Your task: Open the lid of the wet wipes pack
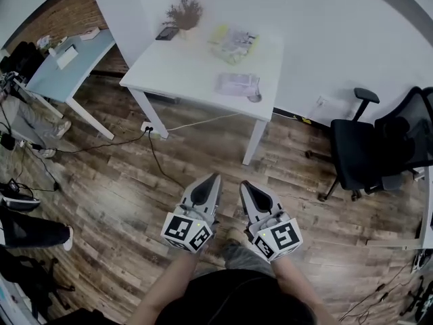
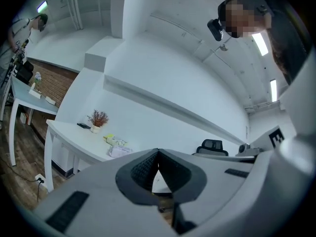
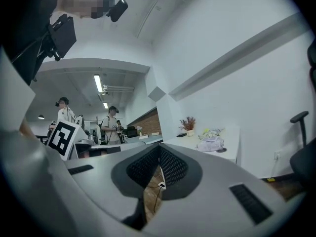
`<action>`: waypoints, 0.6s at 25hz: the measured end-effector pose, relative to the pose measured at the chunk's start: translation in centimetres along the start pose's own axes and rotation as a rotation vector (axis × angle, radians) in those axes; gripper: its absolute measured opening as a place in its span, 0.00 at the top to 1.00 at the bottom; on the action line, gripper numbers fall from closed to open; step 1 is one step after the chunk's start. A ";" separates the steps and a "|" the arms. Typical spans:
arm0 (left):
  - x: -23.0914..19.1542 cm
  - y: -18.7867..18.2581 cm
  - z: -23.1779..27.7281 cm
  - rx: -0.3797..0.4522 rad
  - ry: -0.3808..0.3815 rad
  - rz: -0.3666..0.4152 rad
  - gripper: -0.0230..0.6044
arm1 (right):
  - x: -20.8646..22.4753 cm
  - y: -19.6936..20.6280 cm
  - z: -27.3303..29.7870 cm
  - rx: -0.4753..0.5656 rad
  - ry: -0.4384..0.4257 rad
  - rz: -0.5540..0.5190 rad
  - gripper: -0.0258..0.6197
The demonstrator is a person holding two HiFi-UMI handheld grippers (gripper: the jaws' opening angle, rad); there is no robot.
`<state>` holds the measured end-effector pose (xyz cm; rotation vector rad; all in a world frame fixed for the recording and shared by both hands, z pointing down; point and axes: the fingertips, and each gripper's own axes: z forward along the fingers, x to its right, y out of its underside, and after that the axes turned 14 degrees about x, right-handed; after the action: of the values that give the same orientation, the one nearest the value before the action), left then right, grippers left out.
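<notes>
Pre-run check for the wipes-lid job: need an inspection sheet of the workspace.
Surface: white table, mostly bare.
Job's things: pale purple pack and yellow-green pack on the table; lids too small to tell.
Clutter: dried plant, dark flat device at the far edge.
Grippers: left hand-held gripper and right hand-held gripper shut, empty, over the floor, short of the table.
Cables: black cable on the floor by the table leg.
Surroundings: office chair right, second desk left.
</notes>
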<state>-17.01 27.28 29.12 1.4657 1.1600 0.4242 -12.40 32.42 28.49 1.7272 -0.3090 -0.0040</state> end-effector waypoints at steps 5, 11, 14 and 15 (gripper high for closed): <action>0.0 1.4 3.6 0.004 0.000 0.008 0.94 | 3.3 0.0 1.2 0.001 -0.017 0.010 0.93; 0.1 3.0 5.9 -0.012 -0.007 0.004 0.94 | 5.8 0.3 1.7 -0.005 -0.019 0.028 0.93; -0.1 3.6 6.9 -0.017 -0.007 0.005 0.94 | 6.9 0.7 1.9 -0.009 -0.016 0.035 0.93; -0.2 3.7 7.1 -0.018 -0.008 0.005 0.94 | 7.2 0.8 2.0 -0.012 -0.012 0.041 0.93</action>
<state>-9.91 23.83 30.59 1.4537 1.1436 0.4315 -5.95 28.86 30.15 1.7094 -0.3528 0.0132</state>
